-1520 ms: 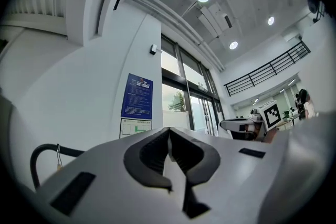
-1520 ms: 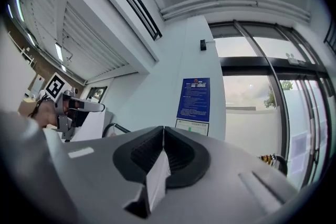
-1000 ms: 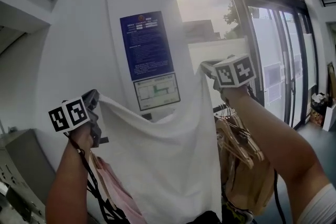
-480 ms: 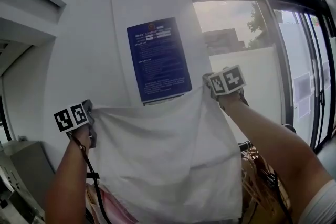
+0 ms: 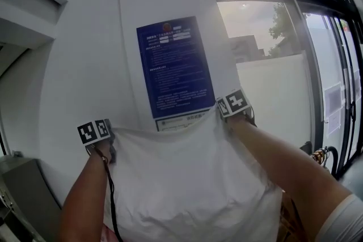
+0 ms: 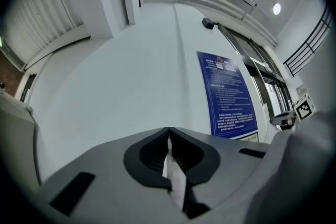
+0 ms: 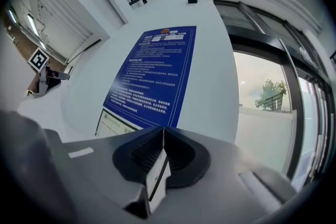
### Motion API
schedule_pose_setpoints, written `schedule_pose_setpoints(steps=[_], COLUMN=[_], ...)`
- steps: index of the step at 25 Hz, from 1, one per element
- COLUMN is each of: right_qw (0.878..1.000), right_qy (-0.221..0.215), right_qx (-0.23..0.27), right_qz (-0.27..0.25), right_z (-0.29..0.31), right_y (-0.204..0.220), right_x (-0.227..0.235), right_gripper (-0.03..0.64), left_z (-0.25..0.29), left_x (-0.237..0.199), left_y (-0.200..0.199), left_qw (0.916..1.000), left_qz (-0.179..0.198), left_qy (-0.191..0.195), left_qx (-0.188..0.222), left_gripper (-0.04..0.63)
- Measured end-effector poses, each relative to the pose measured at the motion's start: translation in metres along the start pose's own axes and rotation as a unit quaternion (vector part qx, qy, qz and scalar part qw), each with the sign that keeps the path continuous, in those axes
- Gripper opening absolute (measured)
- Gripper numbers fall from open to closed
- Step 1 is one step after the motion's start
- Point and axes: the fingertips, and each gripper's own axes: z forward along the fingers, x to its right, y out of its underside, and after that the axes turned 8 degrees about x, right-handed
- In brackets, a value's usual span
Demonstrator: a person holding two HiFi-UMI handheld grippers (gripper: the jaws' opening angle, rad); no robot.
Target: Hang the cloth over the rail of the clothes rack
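Observation:
A white cloth (image 5: 187, 178) hangs spread between my two raised grippers, in front of a white pillar. My left gripper (image 5: 108, 141) is shut on the cloth's upper left corner; a thin white edge (image 6: 170, 165) shows between its closed jaws. On the upper right corner my right gripper (image 5: 222, 113) is shut, with a folded hem (image 7: 156, 176) pinched between its jaws. The top edge sags slightly between them. No rail of the clothes rack shows in any view.
A blue notice (image 5: 174, 68) is fixed to the white pillar (image 5: 85, 65) straight ahead. Glass doors (image 5: 334, 93) stand to the right. A grey cabinet (image 5: 22, 190) sits at lower left. Wooden hangers (image 5: 320, 156) peek out at lower right.
Both grippers have carried the cloth up and away from me and closer together. The view has tilted up, so the hangers and pink garments have dropped out of sight.

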Motion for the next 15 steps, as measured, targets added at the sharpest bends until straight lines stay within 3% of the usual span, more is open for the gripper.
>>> schedule_pose_setpoints(steps=[4,7,8,10,12,15], right_qw=[0.999,0.998,0.998,0.998,0.998,0.998], right_qy=[0.003,-0.001,-0.003,-0.005,-0.002,0.002], right_qx=[-0.033,-0.051,-0.055,-0.060,-0.058,-0.056], right_qz=[0.010,0.025,0.032,0.037,0.033,0.029], right_z=[0.018,0.025,0.026,0.027,0.026,0.026], right_y=[0.025,0.039,0.042,0.045,0.045,0.044], right_x=[0.004,0.005,0.004,0.003,0.004,0.004], right_gripper=[0.011,0.019,0.077,0.118,0.117,0.117], left_z=[0.026,0.038,0.041,0.046,0.051,0.054], left_x=[0.000,0.001,0.001,0.001,0.001,0.005], left_y=[0.033,0.044,0.046,0.050,0.055,0.060], left_qw=[0.9990,0.9985,0.9985,0.9982,0.9980,0.9977], left_qz=[0.001,-0.016,-0.022,-0.030,-0.036,-0.041], left_qy=[0.008,0.011,0.012,0.013,0.013,0.020], left_qx=[-0.044,-0.051,-0.050,-0.050,-0.050,-0.051], left_gripper=[0.008,0.009,0.013,0.119,0.169,0.179])
